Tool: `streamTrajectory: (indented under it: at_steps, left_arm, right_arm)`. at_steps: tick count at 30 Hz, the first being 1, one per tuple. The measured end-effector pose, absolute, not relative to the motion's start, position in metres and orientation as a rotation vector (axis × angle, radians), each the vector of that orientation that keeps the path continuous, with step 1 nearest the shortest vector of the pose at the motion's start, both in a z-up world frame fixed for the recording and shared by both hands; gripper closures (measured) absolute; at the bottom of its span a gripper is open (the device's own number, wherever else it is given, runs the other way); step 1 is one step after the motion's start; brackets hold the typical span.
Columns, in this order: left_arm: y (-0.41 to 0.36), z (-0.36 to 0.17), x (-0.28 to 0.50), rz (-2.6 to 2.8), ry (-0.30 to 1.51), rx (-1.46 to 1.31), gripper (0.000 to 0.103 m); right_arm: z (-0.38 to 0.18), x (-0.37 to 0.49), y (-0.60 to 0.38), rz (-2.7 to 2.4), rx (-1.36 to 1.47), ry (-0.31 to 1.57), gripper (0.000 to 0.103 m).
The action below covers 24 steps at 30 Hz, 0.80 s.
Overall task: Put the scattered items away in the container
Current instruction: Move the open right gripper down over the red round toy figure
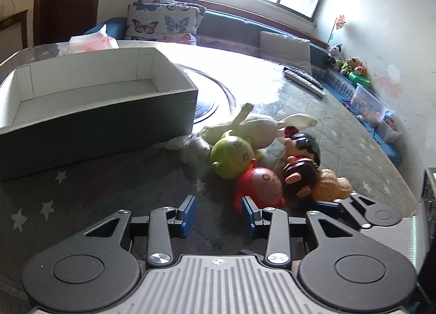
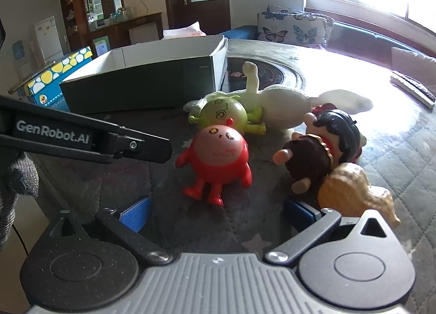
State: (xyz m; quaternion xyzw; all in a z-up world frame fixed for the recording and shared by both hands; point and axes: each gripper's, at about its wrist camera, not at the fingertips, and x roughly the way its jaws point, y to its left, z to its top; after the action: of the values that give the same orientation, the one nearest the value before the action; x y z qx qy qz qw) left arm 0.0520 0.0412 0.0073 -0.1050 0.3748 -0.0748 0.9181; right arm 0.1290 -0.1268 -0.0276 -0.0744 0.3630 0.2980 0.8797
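A dark box with a white inside stands on the table at the left, also in the right wrist view. Beside it lies a heap of toys: a red round figure, a green round figure, a white plush rabbit, a black-haired doll, a brown figure and an orange toy. My left gripper is open and empty, just short of the red figure. My right gripper is open wide, its jaws either side of the red figure's feet.
The table has a grey star-patterned quilted cover. A dark round disc lies behind the toys. A blue and yellow carton stands left of the box. The left gripper's arm crosses the right wrist view. Remote controls lie far right.
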Motion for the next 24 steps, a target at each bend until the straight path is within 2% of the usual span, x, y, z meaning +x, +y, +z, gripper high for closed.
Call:
streamTrajectory:
  at_steps: [7, 24]
  left_arm:
    - [0.032, 0.012, 0.061, -0.236, 0.789, -0.222, 0.064]
    - [0.031, 0.011, 0.085, -0.315, 0.839, -0.260, 0.064]
  right_arm:
    - [-0.026, 0.134, -0.125, 0.658, -0.137, 0.749, 0.001]
    - [-0.022, 0.145, -0.121, 0.713, -0.116, 0.736, 0.021]
